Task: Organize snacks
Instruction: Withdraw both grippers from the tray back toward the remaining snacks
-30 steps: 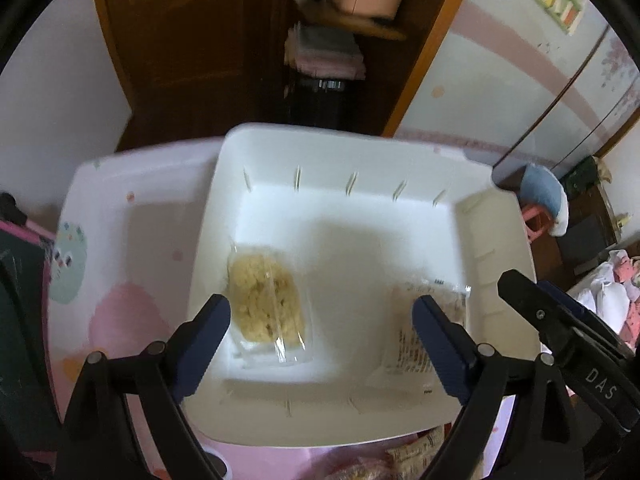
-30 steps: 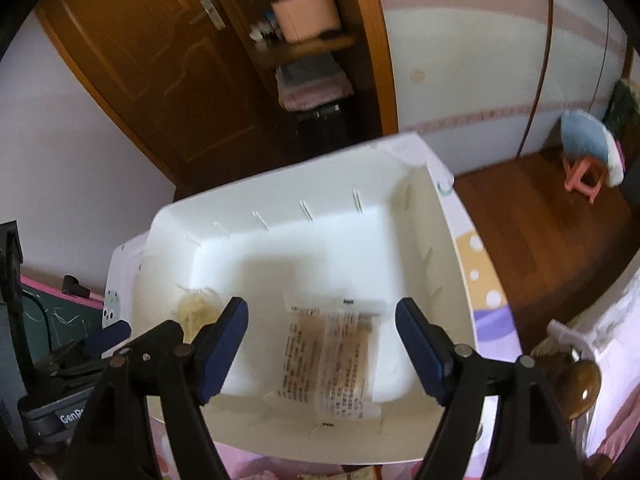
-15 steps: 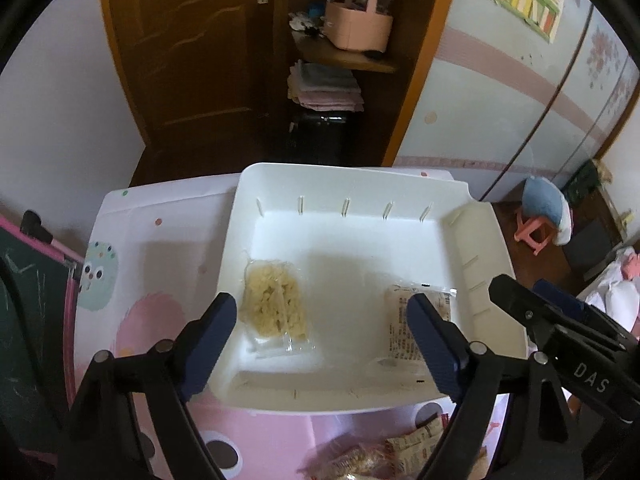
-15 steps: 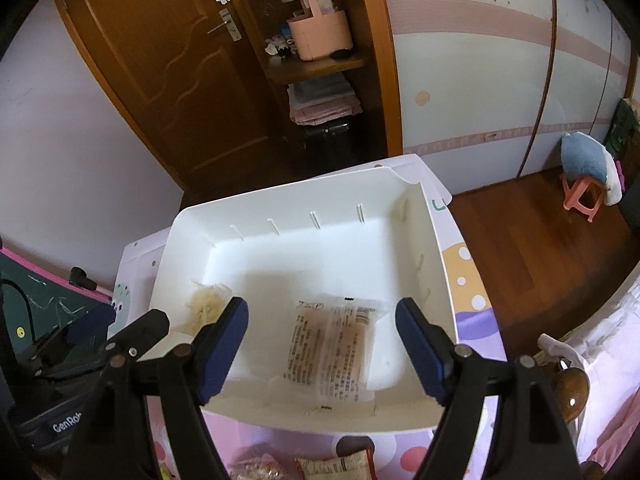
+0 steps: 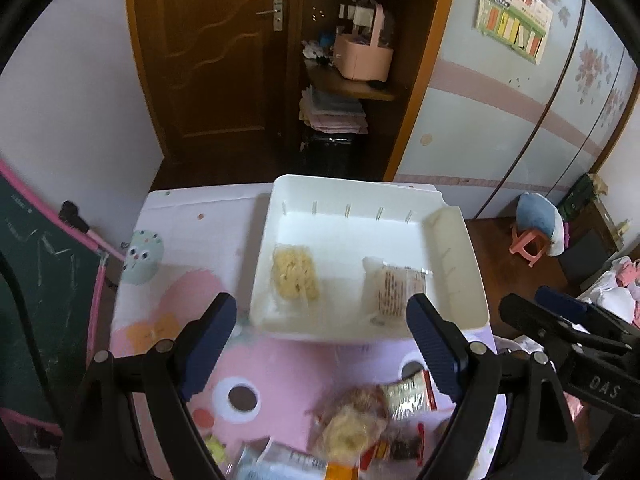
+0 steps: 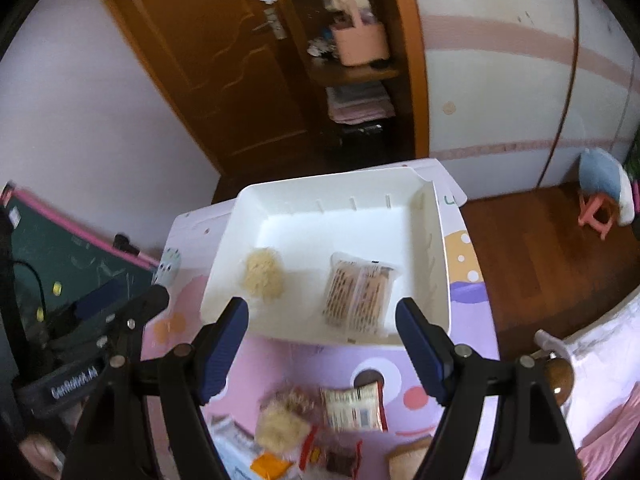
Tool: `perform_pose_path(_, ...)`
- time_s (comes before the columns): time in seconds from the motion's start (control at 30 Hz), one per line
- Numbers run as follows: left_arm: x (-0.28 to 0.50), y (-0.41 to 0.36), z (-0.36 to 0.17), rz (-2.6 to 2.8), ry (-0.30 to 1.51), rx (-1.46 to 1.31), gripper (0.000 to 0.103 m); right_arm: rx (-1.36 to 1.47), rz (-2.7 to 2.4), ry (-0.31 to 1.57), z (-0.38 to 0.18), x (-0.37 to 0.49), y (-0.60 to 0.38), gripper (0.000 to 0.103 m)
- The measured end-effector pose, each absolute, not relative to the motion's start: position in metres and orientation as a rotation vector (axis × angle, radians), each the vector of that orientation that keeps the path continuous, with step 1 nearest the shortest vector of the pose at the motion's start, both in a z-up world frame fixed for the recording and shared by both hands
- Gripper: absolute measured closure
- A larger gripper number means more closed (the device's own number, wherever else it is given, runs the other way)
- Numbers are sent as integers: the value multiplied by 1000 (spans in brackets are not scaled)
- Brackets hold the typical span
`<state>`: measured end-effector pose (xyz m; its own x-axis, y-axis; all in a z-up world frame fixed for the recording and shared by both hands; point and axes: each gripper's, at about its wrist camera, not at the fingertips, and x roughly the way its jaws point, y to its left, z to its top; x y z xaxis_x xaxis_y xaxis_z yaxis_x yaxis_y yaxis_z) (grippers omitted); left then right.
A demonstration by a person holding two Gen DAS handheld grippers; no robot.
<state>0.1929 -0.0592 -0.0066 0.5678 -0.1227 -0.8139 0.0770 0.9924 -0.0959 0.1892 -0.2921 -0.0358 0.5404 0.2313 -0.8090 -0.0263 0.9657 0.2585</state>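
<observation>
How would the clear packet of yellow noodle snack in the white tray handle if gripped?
The noodle packet looks light and flat in thin clear film, so probably crinkly and slippery. Its contents seem brittle, likely crushing under a hard squeeze. It lies flat in the white tray, unlikely to roll.

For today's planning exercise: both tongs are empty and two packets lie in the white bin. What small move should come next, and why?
Probably lower the right tongs onto the loose snack pile near the table's front edge. The white bin holds only two packets, both tongs stand open and empty, and several snacks remain outside it.

Brown wooden door closed, pink basket on shelf, folded cloths beneath, pink stool on wooden floor, chalkboard beside table.
</observation>
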Motion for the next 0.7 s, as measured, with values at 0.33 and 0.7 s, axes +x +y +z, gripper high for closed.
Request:
perform_pose_path(0.33, 89, -20, 1, -65, 961, -36, 17, 29, 321, 916, -15, 84, -257, 26)
perform_pose_path(0.7, 3, 11, -81, 22, 1140, -144, 17, 30, 398, 1079, -83, 33, -235, 26)
